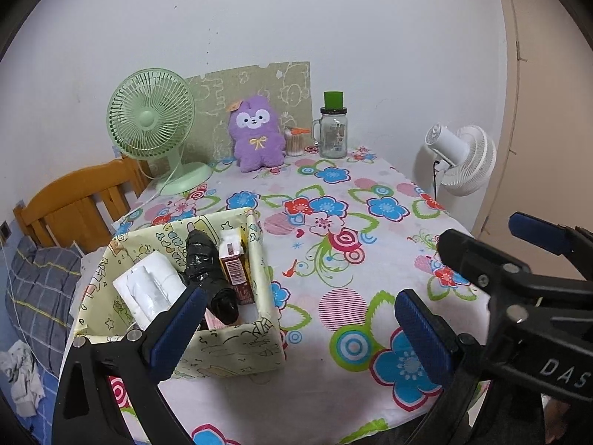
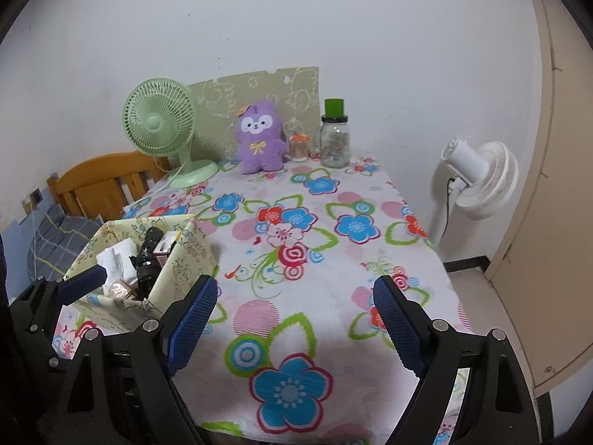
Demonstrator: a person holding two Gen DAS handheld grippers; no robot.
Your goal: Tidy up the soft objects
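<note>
- A table covered by a flowered cloth (image 2: 296,267) fills the middle of both views; a wide stretch of bare cloth lies between the near edge and the things at the far end.
- Along the far edge, against the wall, stand a green desk fan (image 1: 152,126), a purple plush toy (image 1: 255,135), a small jar with an orange lid (image 1: 296,142) and a glass mug with a green cap (image 1: 333,129). A patterned board (image 1: 259,85) leans on the wall behind them.
- On the near left part of the table sits a fabric box (image 1: 229,348). In it are a white roll of paper (image 1: 148,285), a black plastic-wrapped bundle (image 1: 202,259) and a red carton (image 1: 235,270), all standing up above the rim.
- A white standing fan (image 2: 478,180) is off the table's right side, and a wooden bed headboard (image 1: 74,204) with a plaid pillow (image 1: 40,289) is to the left.
- The left gripper (image 1: 296,328) is spread wide with nothing between its blue pads; its left finger overlaps the box's near wall in the picture, though contact cannot be told.
- The right gripper (image 2: 294,328) is likewise wide apart and holds nothing, poised over the near edge of the cloth, just right of the box.
- The plush toy sits upright facing the grippers, well apart from both, straight ahead and slightly left of centre, with no object on the cloth between.
</note>
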